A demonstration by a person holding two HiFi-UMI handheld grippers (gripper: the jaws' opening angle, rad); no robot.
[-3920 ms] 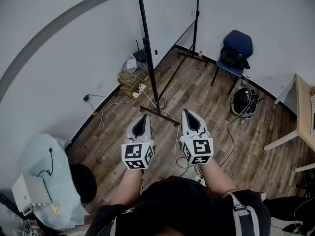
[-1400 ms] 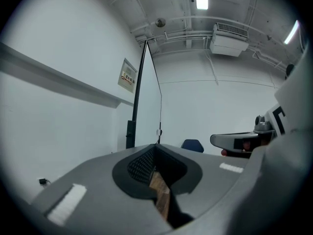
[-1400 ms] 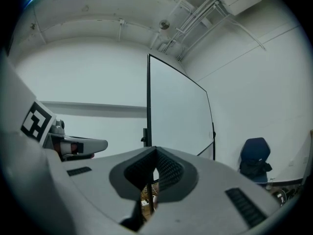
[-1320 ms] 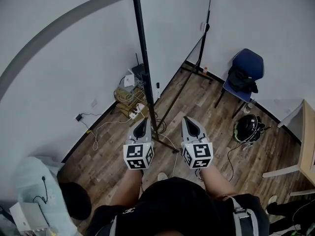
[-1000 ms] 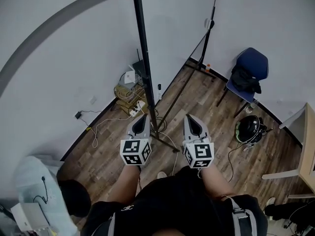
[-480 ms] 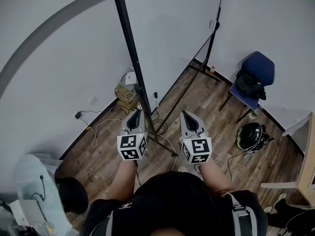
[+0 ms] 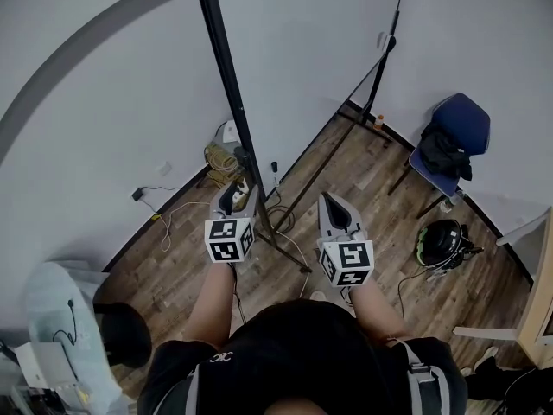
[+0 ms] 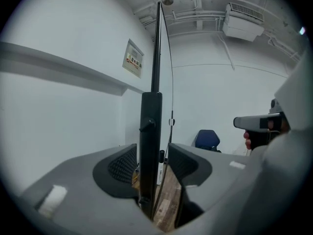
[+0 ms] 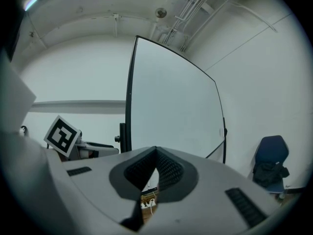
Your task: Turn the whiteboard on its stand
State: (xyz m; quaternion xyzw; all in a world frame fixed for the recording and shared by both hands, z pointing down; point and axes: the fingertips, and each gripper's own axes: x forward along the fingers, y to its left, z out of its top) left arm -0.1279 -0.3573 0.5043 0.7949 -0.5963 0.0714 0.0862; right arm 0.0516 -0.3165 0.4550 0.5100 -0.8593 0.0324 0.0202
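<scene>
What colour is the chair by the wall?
The padded chair is blue; head view shows it best.

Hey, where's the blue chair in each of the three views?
Head view: blue chair at the right, above mid-height.
Left gripper view: chair small, right of centre.
Right gripper view: chair at the lower right edge.
Shared landmark: black stand post, left of the chair everywhere.

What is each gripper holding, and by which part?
Nothing is held. The left gripper has just opened its jaws around the post, not pressing it; the right gripper is shut, empty.
</scene>
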